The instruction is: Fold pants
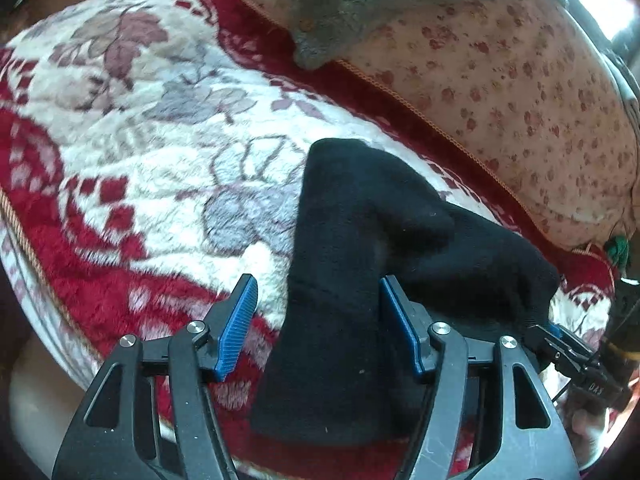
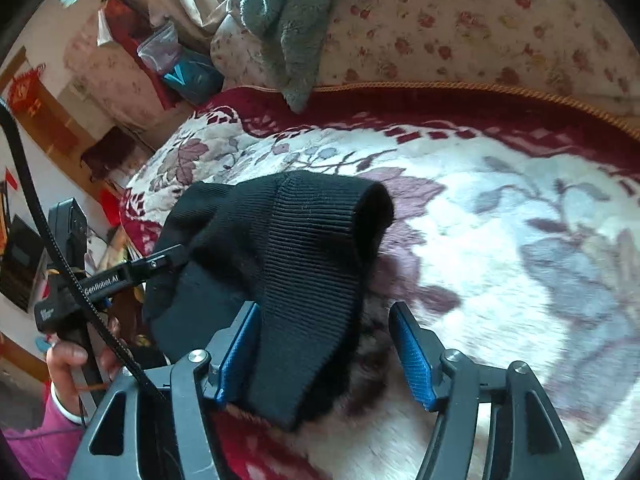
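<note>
Plush red-and-cream floral blanket (image 1: pixel 132 132) covers the bed under both cameras, edged with an orange cord; beyond the cord lies a cream quilt with small red flowers (image 1: pixel 500 92). A grey fleecy cloth (image 2: pixel 288 28) hangs over the quilt and its corner reaches onto the blanket's red border. In the right wrist view the room's far side shows clutter: a blue bag, a clear plastic bag, red wall decorations (details too small to read). The black pants (image 1: pixel 360 280) lie bunched on the blanket near the bed's front edge. The fabric is knitted, with a ribbed cuff (image 2: pixel 312 232) standing up as an open tube in the right wrist view. Left gripper (image 1: pixel 320 324): blue pads wide apart, cloth lying in the gap and against the right-hand pad, nothing pinched. Right gripper (image 2: pixel 328 352): pads also apart, the ribbed cuff draped against the left-hand pad and the other pad free over the blanket. Each gripper shows at the edge of the other's view, its tip touching the pants; whether those tips pinch cloth cannot be told. A hand in a pink sleeve (image 2: pixel 76 360) holds the left gripper's handle.
</note>
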`<state>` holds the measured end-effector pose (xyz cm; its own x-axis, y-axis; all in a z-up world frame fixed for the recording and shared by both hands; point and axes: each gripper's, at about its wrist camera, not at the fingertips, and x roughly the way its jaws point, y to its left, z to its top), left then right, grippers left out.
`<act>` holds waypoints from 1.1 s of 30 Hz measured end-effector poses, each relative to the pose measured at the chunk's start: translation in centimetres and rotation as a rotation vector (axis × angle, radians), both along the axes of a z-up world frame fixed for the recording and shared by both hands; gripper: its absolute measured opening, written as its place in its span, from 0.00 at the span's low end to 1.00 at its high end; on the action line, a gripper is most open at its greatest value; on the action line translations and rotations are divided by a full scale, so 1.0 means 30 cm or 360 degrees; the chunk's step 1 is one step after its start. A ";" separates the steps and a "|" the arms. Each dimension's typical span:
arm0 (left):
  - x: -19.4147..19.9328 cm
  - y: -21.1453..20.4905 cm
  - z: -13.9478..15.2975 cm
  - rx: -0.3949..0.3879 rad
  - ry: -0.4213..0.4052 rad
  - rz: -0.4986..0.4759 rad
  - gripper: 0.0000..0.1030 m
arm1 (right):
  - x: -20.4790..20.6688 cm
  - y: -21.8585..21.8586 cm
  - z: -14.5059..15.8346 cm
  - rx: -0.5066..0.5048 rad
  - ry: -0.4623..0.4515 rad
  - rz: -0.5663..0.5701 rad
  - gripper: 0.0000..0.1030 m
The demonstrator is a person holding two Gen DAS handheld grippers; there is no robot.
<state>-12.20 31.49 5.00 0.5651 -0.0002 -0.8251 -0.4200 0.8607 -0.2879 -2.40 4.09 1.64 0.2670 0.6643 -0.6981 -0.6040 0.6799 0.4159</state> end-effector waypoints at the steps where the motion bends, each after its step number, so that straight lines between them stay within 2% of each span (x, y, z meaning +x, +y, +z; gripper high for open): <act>1: -0.005 -0.001 0.008 0.0014 0.0008 0.0020 0.61 | -0.007 -0.005 0.021 -0.0059 -0.0068 -0.0028 0.62; 3: -0.019 -0.017 0.030 0.0087 0.0018 0.0048 0.61 | -0.016 -0.015 0.057 -0.0105 -0.0144 -0.0066 0.62; 7: -0.035 -0.067 0.074 0.0293 0.0014 0.0069 0.61 | -0.036 -0.013 0.150 -0.0032 -0.0218 -0.0055 0.62; 10: -0.047 -0.093 0.103 0.0358 -0.0024 0.0089 0.61 | -0.067 0.023 0.195 -0.0004 -0.0270 0.0003 0.62; 17: -0.078 -0.176 0.158 0.0542 -0.0089 0.0133 0.61 | -0.135 0.125 0.203 -0.0073 -0.0374 0.0040 0.62; 26: -0.115 -0.235 0.187 0.0598 -0.0128 0.0180 0.61 | -0.164 0.108 0.189 -0.0062 -0.0335 -0.0035 0.62; 33: -0.147 -0.274 0.209 0.0645 -0.0141 0.0198 0.61 | -0.199 0.112 0.194 -0.0095 -0.0372 -0.0055 0.62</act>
